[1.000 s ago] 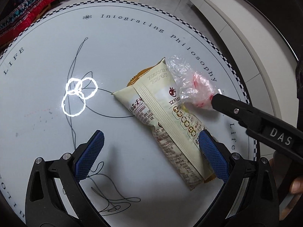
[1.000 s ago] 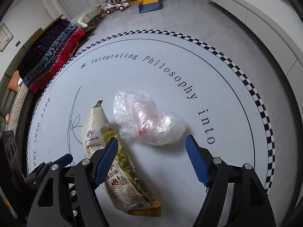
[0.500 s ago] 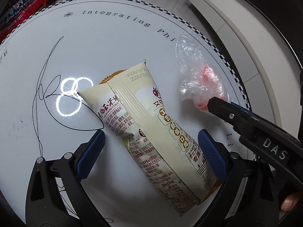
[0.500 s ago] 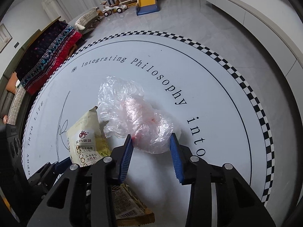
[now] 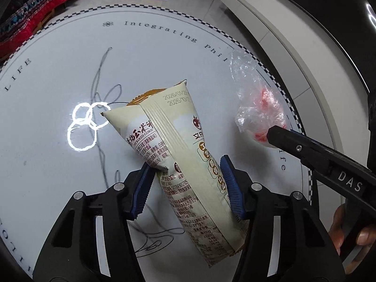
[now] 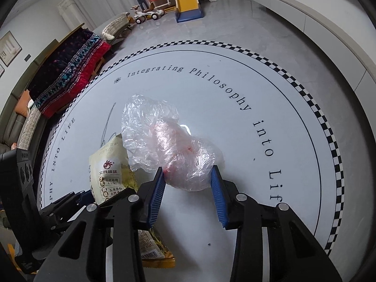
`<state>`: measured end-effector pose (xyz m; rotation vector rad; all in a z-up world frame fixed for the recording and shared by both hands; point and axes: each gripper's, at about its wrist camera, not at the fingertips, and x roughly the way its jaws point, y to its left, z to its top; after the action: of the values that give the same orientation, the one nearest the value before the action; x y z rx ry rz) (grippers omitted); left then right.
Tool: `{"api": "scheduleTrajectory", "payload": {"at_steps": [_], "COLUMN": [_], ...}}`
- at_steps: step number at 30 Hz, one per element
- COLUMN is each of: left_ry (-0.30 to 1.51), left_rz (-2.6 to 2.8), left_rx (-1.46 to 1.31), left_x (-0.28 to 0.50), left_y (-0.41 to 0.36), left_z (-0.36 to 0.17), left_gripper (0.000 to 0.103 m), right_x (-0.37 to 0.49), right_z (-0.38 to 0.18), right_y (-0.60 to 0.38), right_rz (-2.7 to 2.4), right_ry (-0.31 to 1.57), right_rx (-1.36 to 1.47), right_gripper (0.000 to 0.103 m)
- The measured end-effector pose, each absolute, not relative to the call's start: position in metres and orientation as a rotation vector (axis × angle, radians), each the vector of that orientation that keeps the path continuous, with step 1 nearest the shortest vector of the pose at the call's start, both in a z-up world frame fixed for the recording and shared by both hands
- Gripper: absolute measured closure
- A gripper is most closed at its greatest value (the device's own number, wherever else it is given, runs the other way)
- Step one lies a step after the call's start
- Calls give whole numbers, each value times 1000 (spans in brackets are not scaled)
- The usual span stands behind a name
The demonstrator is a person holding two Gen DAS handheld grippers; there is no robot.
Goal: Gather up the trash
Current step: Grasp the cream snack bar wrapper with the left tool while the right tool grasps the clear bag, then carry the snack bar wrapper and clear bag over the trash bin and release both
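Note:
My left gripper (image 5: 185, 183) is shut on a cream snack packet (image 5: 178, 136) and holds it tilted above the round white rug (image 5: 58, 176). My right gripper (image 6: 188, 188) is shut on a crumpled clear plastic bag (image 6: 169, 145) with red bits inside, lifted off the rug. The bag also shows in the left wrist view (image 5: 256, 108) at the tip of the right gripper's black finger. The packet shows in the right wrist view (image 6: 108, 171) at lower left, beside the left gripper.
The round rug (image 6: 235, 129) has a checkered border and printed lettering. A red and dark patterned blanket (image 6: 68, 75) lies on a sofa at the left. Toys and a small slide (image 6: 188, 2) stand at the far end. A white low cabinet (image 5: 293, 47) runs along the right.
Both grippers have closed, the left on the snack packet and the right on the plastic bag. Both items have risen off the rug.

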<state>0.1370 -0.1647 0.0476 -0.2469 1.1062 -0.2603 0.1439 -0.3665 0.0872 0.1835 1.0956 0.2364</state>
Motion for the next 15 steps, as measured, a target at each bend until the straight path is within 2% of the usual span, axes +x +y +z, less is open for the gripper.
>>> {"api": "scheduleTrajectory", "payload": {"at_steps": [15], "left_ry": [964], "left_rz": [-133], "left_rx": [-222], "left_x": [48], "left_y": [-37], "left_z": [118], "left_gripper": [48], "right_x": [57], "right_z": [137], "right_y": [-252], "right_rz": [366], "right_ry": [1062], "right_rx": [120], "right_gripper": [62]}}
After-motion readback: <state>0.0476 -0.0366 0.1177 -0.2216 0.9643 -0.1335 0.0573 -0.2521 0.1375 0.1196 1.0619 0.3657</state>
